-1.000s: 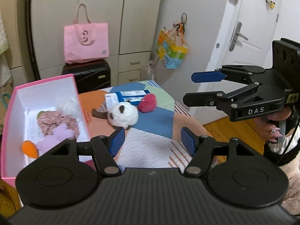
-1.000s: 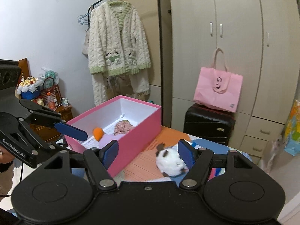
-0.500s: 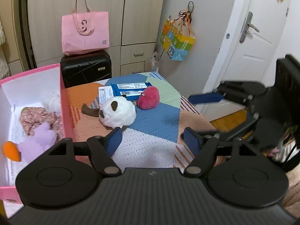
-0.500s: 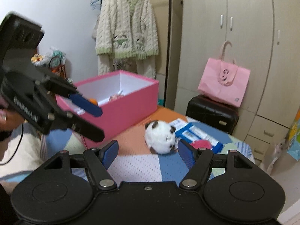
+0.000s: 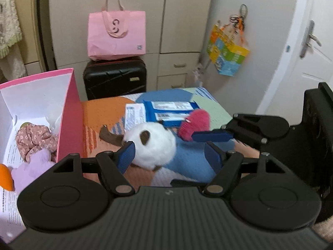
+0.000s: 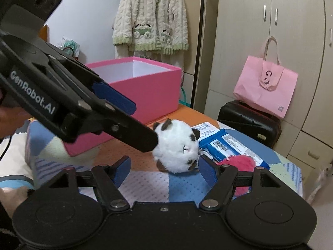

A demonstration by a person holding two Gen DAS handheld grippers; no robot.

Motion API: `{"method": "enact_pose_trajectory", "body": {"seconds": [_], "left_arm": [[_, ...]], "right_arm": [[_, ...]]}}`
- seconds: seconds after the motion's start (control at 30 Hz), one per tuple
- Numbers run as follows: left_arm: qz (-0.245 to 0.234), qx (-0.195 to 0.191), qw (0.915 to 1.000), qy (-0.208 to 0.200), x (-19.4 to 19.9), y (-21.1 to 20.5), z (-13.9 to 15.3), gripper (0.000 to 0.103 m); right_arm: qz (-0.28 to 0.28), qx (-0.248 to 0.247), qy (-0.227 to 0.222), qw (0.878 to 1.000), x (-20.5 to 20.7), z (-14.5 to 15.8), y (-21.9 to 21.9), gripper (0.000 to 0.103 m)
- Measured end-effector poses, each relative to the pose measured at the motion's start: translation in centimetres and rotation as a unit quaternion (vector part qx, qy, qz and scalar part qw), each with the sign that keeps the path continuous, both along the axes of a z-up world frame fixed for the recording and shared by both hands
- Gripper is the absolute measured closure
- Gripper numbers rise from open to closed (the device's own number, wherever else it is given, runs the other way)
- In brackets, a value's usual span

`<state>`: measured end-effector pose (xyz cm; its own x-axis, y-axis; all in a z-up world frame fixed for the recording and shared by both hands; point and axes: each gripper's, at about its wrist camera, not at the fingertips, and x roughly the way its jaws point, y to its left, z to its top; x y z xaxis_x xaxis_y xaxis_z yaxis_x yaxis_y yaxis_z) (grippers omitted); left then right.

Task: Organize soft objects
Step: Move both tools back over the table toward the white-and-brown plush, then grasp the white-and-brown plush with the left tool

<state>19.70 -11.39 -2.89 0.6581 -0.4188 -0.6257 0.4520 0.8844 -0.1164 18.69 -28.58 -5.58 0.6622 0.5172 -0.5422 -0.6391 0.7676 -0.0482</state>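
The white plush [image 5: 154, 145] with dark ears lies on the patchwork cover [image 5: 193, 162] of the worktop, just beside the pink box [image 6: 143, 91]. The left tongs [image 5: 170, 156] are half open around it and hold nothing; one blue pad is just beside the plush, the other stands apart from it. The right tongs [image 6: 164, 168] are also open and empty, with the plush just ahead between the two pads, and I cannot tell if a pad touches it. A red plush [image 5: 195, 124] lies just behind the white one, partly on a blue packet [image 5: 170, 107]. In the box there are a flowered cloth [image 5: 35, 137], a lilac plush [image 5: 35, 166] and an orange piece [image 5: 5, 177].
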Motion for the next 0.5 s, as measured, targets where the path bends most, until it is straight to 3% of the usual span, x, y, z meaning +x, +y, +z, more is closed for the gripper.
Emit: {"method": "enact_pose_trajectory", "body": {"seconds": [0.17, 0.5], "left_arm": [[0.023, 0.001, 0.9997, -0.011, 1.8, -0.5, -1.1, 0.030], [0.053, 0.003, 0.9986, 0.005, 4.3, -0.6, -3.1, 0.031]], "right_arm": [[0.001, -0.005, 0.018, 1.000, 2.3, -1.3, 1.1, 0.026], [-0.015, -0.013, 0.005, 1.000, 4.0, -2.7, 2.2, 0.020]]}}
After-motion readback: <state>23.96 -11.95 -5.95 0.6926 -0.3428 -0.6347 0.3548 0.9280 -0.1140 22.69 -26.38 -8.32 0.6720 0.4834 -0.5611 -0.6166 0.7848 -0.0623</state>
